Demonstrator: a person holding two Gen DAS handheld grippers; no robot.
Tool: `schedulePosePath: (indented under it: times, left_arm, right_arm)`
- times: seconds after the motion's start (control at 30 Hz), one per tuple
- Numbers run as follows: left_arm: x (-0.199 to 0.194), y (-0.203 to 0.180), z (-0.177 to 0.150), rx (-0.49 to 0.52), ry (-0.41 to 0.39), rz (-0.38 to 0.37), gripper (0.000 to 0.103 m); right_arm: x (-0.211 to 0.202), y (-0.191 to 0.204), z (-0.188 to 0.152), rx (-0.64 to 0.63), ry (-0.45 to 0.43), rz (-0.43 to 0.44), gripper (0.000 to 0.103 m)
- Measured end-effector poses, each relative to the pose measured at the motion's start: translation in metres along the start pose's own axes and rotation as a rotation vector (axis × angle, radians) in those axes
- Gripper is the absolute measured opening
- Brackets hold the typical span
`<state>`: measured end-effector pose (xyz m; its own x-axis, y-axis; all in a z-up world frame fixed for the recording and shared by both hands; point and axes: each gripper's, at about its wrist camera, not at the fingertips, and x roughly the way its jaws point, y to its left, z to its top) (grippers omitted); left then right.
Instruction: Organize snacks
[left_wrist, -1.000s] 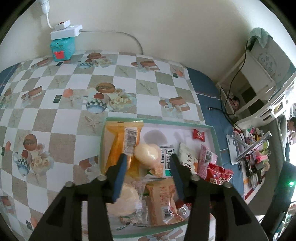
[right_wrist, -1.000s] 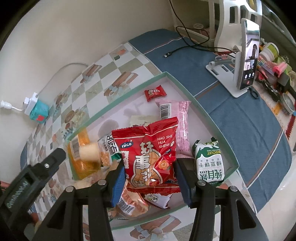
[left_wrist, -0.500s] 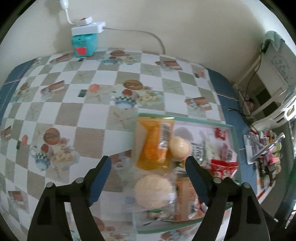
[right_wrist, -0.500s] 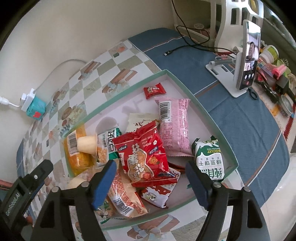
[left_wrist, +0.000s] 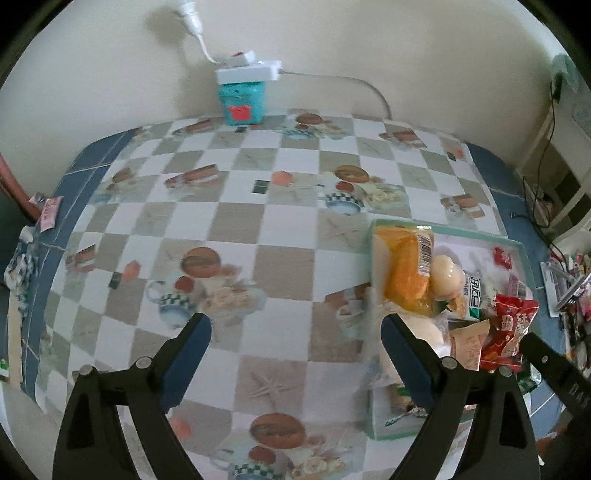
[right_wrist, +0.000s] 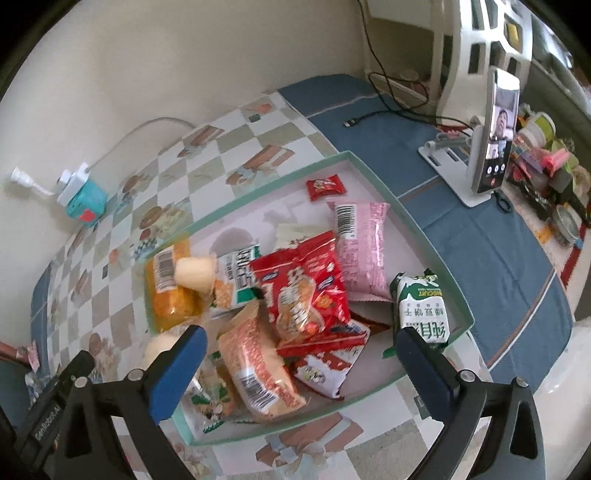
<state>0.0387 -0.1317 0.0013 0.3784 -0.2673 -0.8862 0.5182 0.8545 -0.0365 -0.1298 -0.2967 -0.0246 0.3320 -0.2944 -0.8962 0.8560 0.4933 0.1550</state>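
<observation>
A green-rimmed tray holds several snacks: a red bag, a pink bag, a green-and-white biscuit pack, an orange pack, a pale jelly cup and a small red candy. My right gripper hovers above the tray's near side. Its jaws are opening and stand wide, and the pads touch nothing. My left gripper hangs over the checkered tablecloth, left of the tray. Its jaws are opening too, with nothing between them. The orange pack lies at the tray's left end.
A teal box topped by a white power adapter stands against the wall. A phone on a white stand and a loose cable sit on the blue cloth right of the tray. Small clutter lines the far right edge.
Both grippers' jaws have spread wide. The right one let go of the red bag, which now lies in the tray. The left gripper swung left, off the tray and over the tablecloth.
</observation>
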Motion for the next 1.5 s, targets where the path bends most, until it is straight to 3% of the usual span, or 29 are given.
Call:
schedulePosePath:
  times: [0.13, 0.37, 0.77, 0.93, 1.5]
  left_arm:
    - [-0.014, 0.015, -0.007, -0.04, -0.019, 0.032, 0.093]
    - [-0.028, 0.025, -0.027, -0.007, -0.01, 0.062, 0.093]
    - [-0.032, 0.045, -0.073, 0.005, 0.048, 0.138, 0.093]
    - [-0.027, 0.05, -0.085, 0.021, 0.094, 0.178, 0.093]
    - [-0.028, 0.049, -0.088, 0.044, 0.105, 0.164, 0.093]
  right_arm:
    - [-0.012, 0.012, -0.017, -0.065, -0.031, -0.016, 0.103]
    - [-0.027, 0.025, -0.047, -0.144, -0.067, -0.011, 0.103]
    - [-0.03, 0.026, -0.084, -0.183, -0.056, -0.02, 0.103]
    - [-0.032, 0.027, -0.091, -0.194, -0.057, -0.025, 0.103]
    - [-0.032, 0.035, -0.094, -0.222, -0.054, -0.04, 0.103]
